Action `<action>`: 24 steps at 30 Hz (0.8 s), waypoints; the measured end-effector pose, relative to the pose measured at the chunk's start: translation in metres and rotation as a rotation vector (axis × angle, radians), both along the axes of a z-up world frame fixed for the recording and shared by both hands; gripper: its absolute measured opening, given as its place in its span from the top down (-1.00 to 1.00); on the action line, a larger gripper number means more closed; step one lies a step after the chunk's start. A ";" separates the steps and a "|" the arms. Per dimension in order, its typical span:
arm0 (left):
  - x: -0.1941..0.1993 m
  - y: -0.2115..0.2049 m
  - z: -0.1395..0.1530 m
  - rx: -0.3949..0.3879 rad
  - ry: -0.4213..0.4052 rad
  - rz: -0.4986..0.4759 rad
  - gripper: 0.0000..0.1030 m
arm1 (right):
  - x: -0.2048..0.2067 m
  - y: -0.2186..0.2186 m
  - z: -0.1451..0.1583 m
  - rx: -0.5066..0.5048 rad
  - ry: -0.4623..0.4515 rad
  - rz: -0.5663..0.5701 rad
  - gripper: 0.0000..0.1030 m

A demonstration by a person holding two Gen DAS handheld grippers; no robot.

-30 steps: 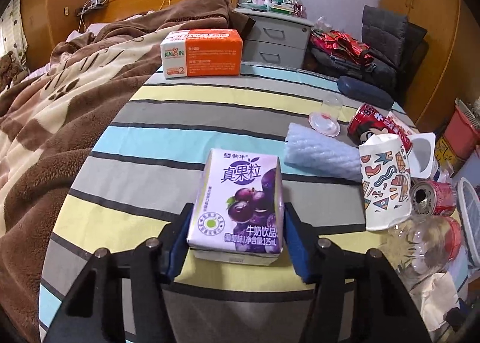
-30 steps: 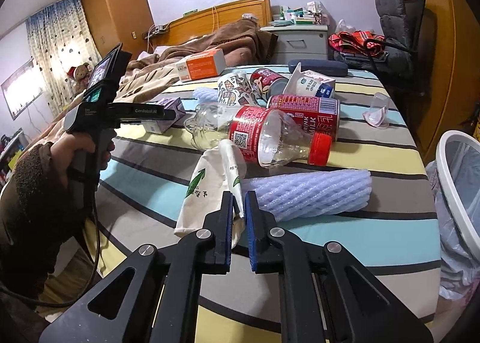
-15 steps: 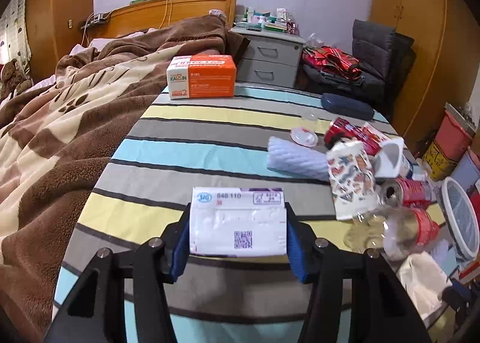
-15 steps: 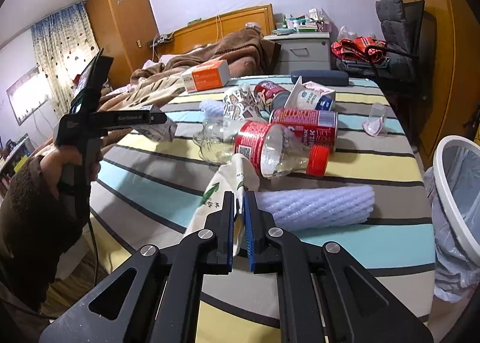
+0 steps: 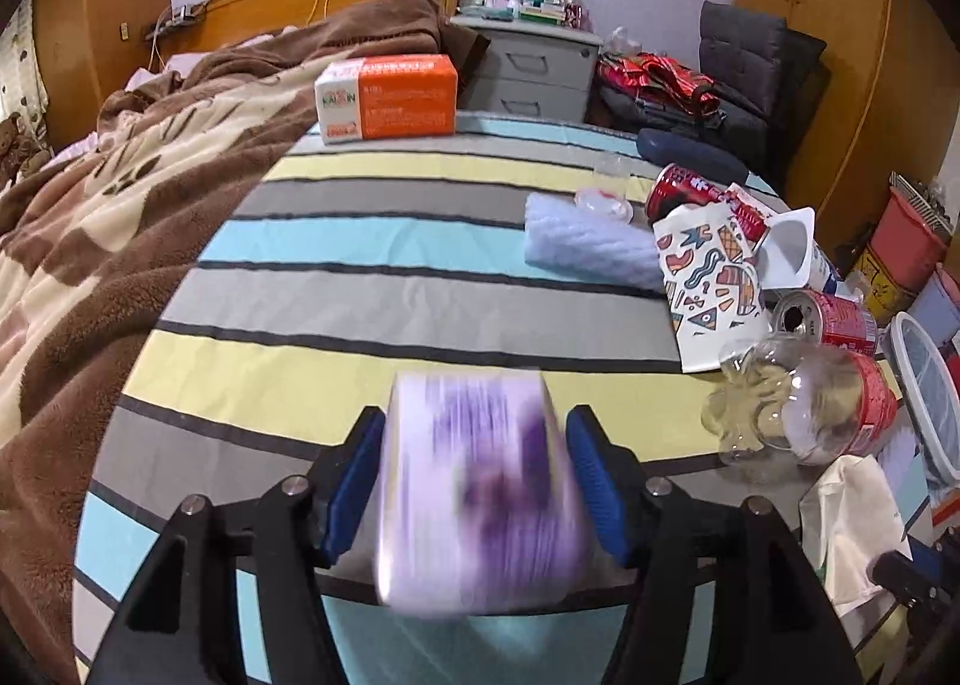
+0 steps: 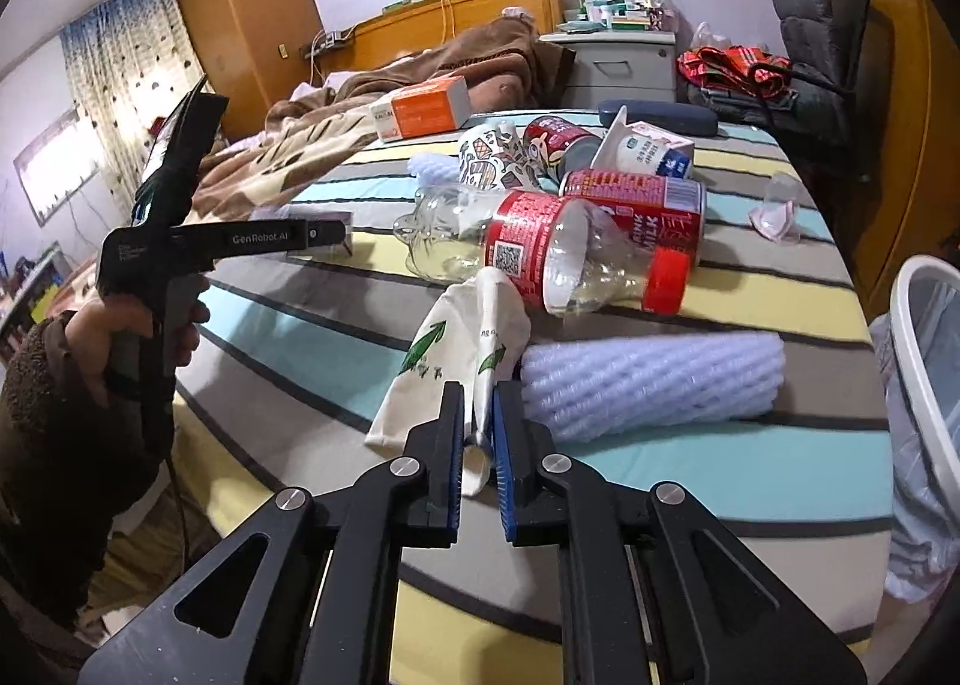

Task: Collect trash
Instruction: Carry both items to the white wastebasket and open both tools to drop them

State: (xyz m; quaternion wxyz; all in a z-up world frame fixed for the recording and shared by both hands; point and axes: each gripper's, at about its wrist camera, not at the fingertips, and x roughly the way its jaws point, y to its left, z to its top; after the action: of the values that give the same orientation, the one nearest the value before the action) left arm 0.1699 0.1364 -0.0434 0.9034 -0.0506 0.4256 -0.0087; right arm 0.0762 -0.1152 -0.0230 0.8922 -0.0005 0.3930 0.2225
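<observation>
Left wrist view: left hand-held gripper (image 5: 474,481) jaws just widened around the blurred purple carton (image 5: 480,499); light, stiff, best pinched on flat sides.

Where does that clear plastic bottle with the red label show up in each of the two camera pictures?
Left wrist view: the clear plastic bottle lies at the right edge, base toward the camera, just below the red can.
Right wrist view: the clear plastic bottle lies near the middle, red cap pointing right, in front of the red can.
Shared landmark: the orange box at the far end of the striped cloth.
</observation>
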 end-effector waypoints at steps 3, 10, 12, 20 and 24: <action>0.001 0.000 -0.003 -0.027 0.003 -0.010 -0.27 | 0.009 0.004 -0.005 -0.012 0.027 -0.011 0.79; -0.003 0.000 -0.008 -0.030 0.026 -0.008 -0.18 | 0.012 0.002 -0.007 0.001 0.040 -0.044 0.79; -0.005 0.000 -0.008 -0.036 0.030 -0.004 -0.14 | 0.009 0.001 -0.007 -0.001 0.032 -0.055 0.80; -0.020 -0.005 0.012 -0.029 -0.010 -0.006 -0.14 | 0.000 -0.006 0.009 0.060 -0.012 -0.050 0.86; -0.030 -0.019 0.033 -0.015 -0.047 -0.037 -0.14 | -0.004 -0.015 0.022 0.089 -0.048 -0.062 0.86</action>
State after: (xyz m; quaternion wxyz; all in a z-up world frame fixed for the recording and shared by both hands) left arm 0.1396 0.1174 -0.0102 0.9126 -0.0492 0.4049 -0.0297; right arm 0.0727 -0.1302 -0.0008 0.9070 0.0459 0.3610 0.2121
